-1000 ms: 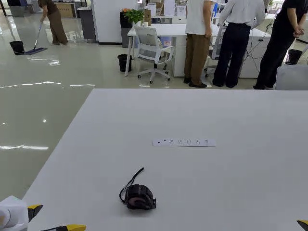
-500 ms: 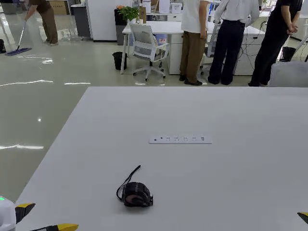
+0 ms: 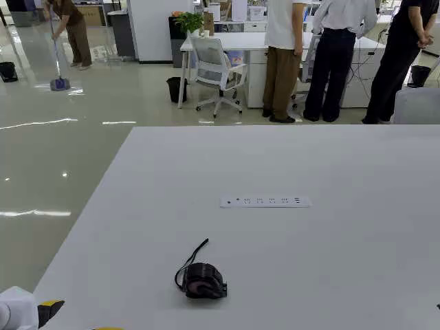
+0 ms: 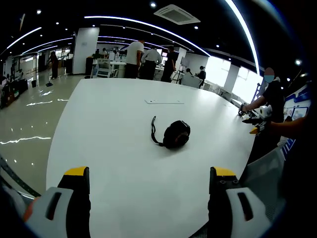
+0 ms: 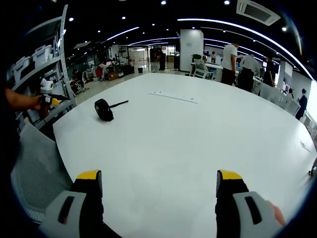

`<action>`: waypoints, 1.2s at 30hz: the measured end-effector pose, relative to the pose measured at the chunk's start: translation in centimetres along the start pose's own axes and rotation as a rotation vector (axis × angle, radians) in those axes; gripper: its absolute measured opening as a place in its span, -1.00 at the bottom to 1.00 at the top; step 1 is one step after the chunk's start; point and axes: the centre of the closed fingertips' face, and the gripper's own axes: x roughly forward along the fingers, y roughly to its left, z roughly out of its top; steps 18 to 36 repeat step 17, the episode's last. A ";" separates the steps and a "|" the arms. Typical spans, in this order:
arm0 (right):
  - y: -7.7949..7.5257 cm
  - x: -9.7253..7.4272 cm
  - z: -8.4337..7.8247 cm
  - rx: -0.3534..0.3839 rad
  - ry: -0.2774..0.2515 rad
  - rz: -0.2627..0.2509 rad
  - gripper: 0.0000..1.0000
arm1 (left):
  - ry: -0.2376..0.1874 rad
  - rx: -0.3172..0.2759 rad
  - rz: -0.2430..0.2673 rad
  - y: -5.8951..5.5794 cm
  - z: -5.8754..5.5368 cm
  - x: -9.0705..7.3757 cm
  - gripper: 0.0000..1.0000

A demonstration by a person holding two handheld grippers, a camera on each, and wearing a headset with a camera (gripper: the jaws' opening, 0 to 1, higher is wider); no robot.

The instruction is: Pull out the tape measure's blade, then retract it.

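A black tape measure (image 3: 203, 280) lies on the white table (image 3: 344, 172), with its blade in and its black wrist strap (image 3: 194, 251) trailing toward the far side. My left gripper (image 4: 149, 172) is open, short of the tape measure (image 4: 177, 134) and off the table's near left corner. One of its yellow fingertips (image 3: 52, 304) shows at the bottom left of the head view. My right gripper (image 5: 159, 174) is open over the table's edge, and the tape measure (image 5: 103, 109) lies far off to its left. Neither gripper touches it.
A white power strip (image 3: 265, 202) lies flat in the middle of the table, beyond the tape measure. Three people (image 3: 333, 55) stand past the far edge by desks and an office chair (image 3: 214, 72). A person (image 3: 72, 27) mops the shiny floor at the far left.
The head view has shifted a little. The tape measure lies where it was. Less of the grippers' yellow tips shows along the bottom edge. The mopping person has moved.
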 end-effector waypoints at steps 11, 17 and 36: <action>0.5 0.5 -0.3 0.000 0.004 0.015 0.97 | -0.007 0.012 -0.036 0.6 0.7 0.6 0.98; 0.3 0.4 -0.6 0.008 0.003 0.012 0.98 | -0.015 0.018 -0.025 1.0 0.8 0.6 0.98; 0.3 0.4 -0.6 0.008 0.003 0.012 0.98 | -0.015 0.018 -0.025 1.0 0.8 0.6 0.98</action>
